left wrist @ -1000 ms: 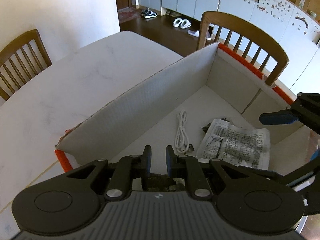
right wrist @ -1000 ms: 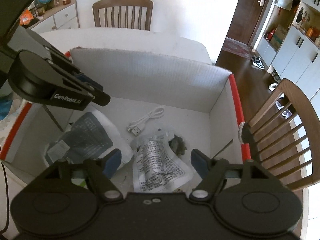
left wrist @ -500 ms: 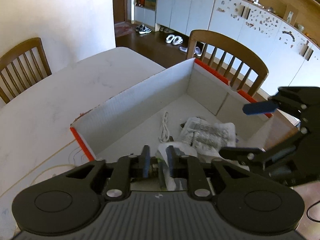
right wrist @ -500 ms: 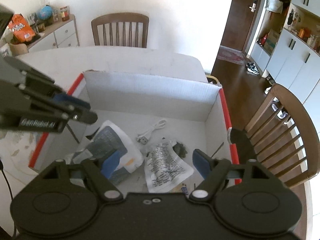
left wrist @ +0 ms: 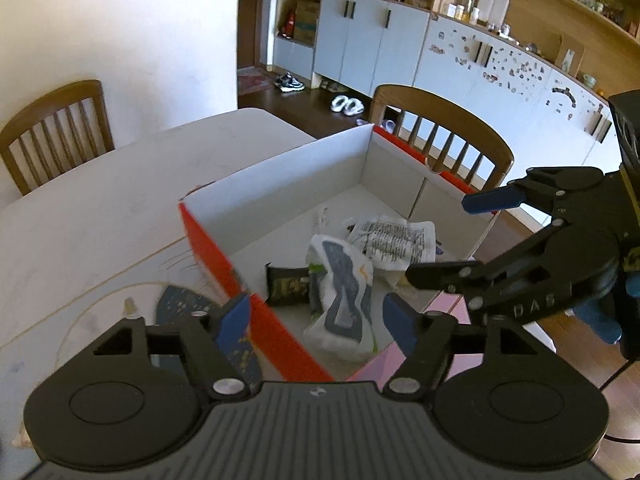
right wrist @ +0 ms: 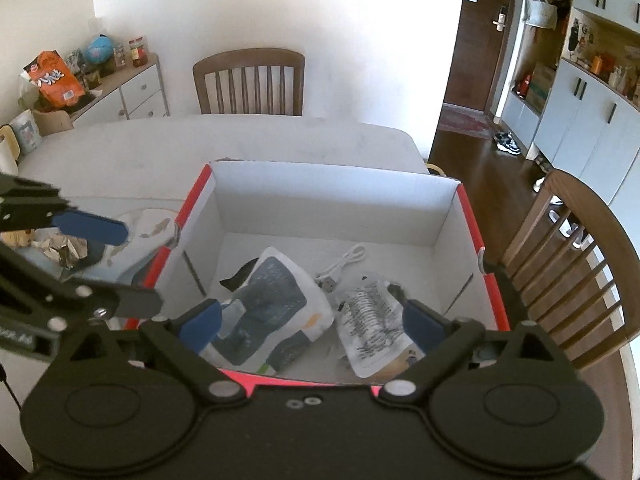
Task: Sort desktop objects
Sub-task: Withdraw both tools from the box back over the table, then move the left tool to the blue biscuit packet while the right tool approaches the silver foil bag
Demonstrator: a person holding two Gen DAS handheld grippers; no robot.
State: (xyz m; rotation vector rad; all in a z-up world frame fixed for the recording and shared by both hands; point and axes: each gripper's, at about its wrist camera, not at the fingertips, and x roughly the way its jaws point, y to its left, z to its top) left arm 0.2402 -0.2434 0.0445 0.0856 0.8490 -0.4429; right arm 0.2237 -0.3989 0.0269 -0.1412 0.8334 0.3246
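Note:
A cardboard box (left wrist: 280, 200) (right wrist: 332, 204) with a red rim stands on the white table. In it lie a white pouch (left wrist: 340, 280) (right wrist: 272, 300) with dark blue print, a printed plastic bag (left wrist: 396, 236) (right wrist: 372, 320), a white cable (left wrist: 322, 218) (right wrist: 348, 258) and a small dark packet (left wrist: 286, 286). My left gripper (left wrist: 316, 316) (right wrist: 142, 268) hovers over the box's near left corner, its jaws opening, nothing held between them. My right gripper (right wrist: 312, 320) (left wrist: 438, 238) hangs above the near rim, jaws also opening and empty.
Wooden chairs (left wrist: 440, 140) (right wrist: 248, 80) stand around the table. A dark blue patterned item (left wrist: 180, 304) and crumpled foil (right wrist: 66, 250) lie on the table left of the box. Cupboards and a doorway are beyond.
My left gripper's jaws went from shut to wide apart. Both grippers rose and drew back from the box, so more of it shows. The right jaws spread a little wider.

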